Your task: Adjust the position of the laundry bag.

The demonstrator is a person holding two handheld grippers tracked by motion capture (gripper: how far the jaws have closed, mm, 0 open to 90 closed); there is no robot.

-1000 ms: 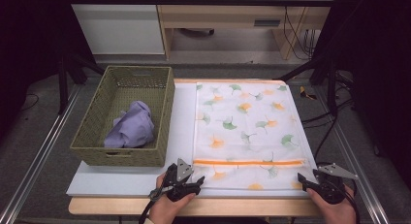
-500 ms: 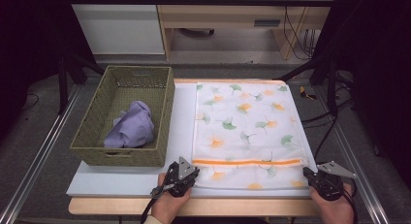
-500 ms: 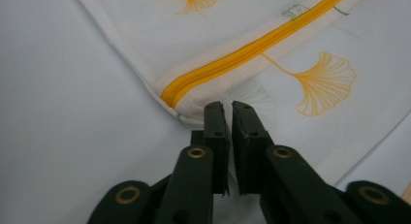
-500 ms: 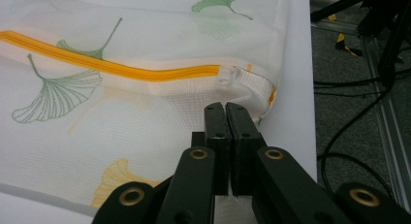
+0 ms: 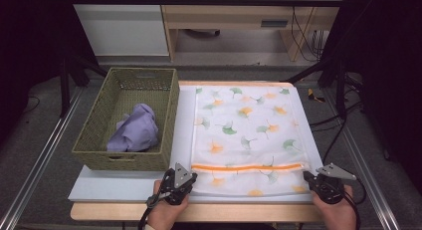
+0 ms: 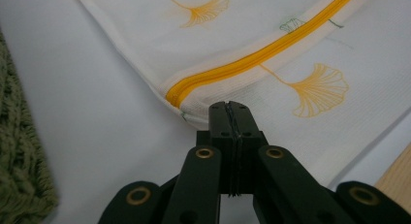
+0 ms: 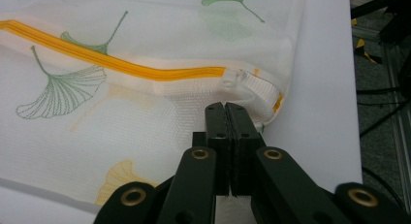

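A white tabletop (image 5: 124,182) carries, at the left, a woven basket (image 5: 94,140) with a crumpled lilac cloth (image 5: 135,131) in it, and beside it a thin mesh laundry bag (image 5: 244,130) printed with ginkgo leaves, lying flat. It looks light, limp and a little slippery — best taken by the stitched hem near the orange zipper (image 5: 246,166). The left gripper (image 6: 229,107) and the right gripper (image 7: 225,107) sit at its near corners, fingers pressed together, empty.

basket (image 5: 94,140) blocks left, bare table (image 5: 119,187) beside
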